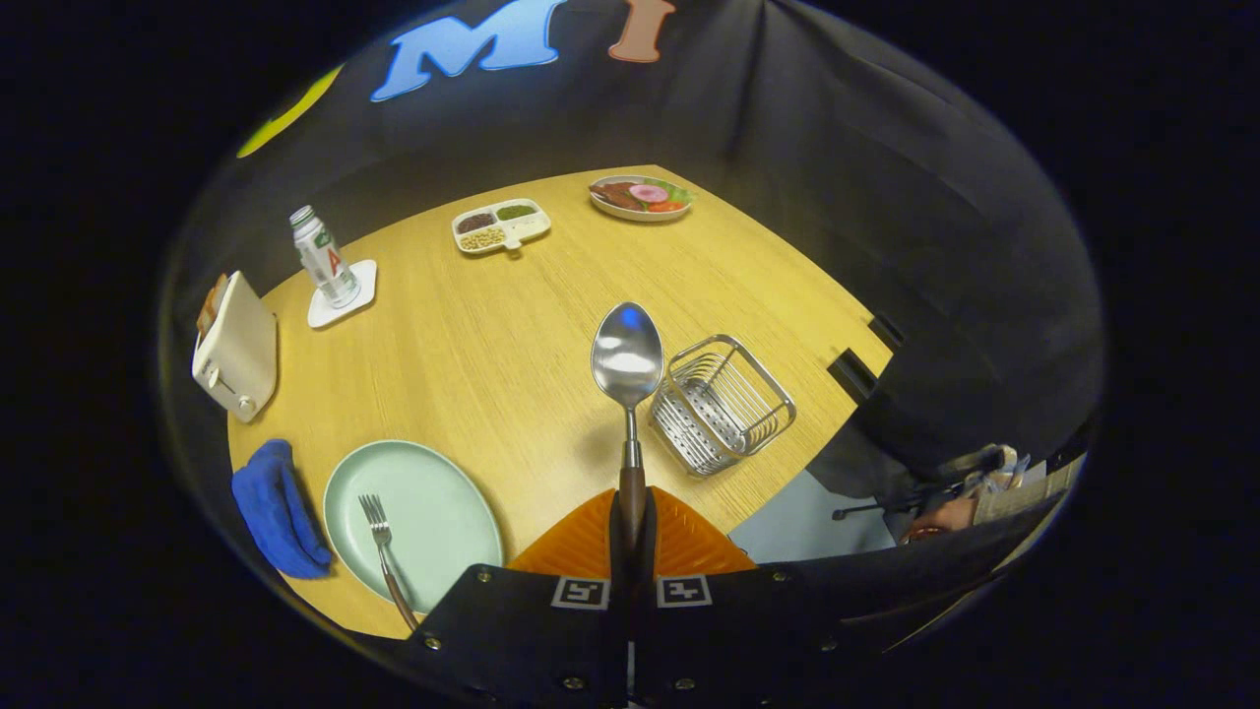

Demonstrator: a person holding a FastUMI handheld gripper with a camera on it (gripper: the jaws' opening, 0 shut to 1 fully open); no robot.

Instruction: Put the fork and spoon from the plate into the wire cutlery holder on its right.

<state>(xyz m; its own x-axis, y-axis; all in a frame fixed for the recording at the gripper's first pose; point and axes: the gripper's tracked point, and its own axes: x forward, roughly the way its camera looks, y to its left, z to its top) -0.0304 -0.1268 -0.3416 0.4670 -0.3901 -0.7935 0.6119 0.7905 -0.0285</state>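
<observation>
Step in hand, by the look of it: carrying the spoon (627,366) to the wire cutlery holder (722,404). Gripper (631,512) clenched on the spoon's dark handle, both fingers pressing it, bowl standing out ahead and raised over the wood table (472,335).

Left to right. At far left, a cream toaster (234,348) with bread in its slot; nearer, a blue cloth (276,509). Then a small bottle (324,257) on a white coaster (344,294), well apart from the work. Near left, the pale green plate (413,517) with the fork (386,558) lying on it, untouched. Farther back, a divided dish (500,225) of seeds and a plate of sliced food (641,197). Just right of the spoon bowl, the holder, open-topped and apparently empty.

Best done, probably, by swinging right until over the opening, tipping the spoon steeper, lowering inside, then releasing. Nothing between spoon and holder; main risk is catching the wire rim and nudging the light basket toward the table's right edge.
</observation>
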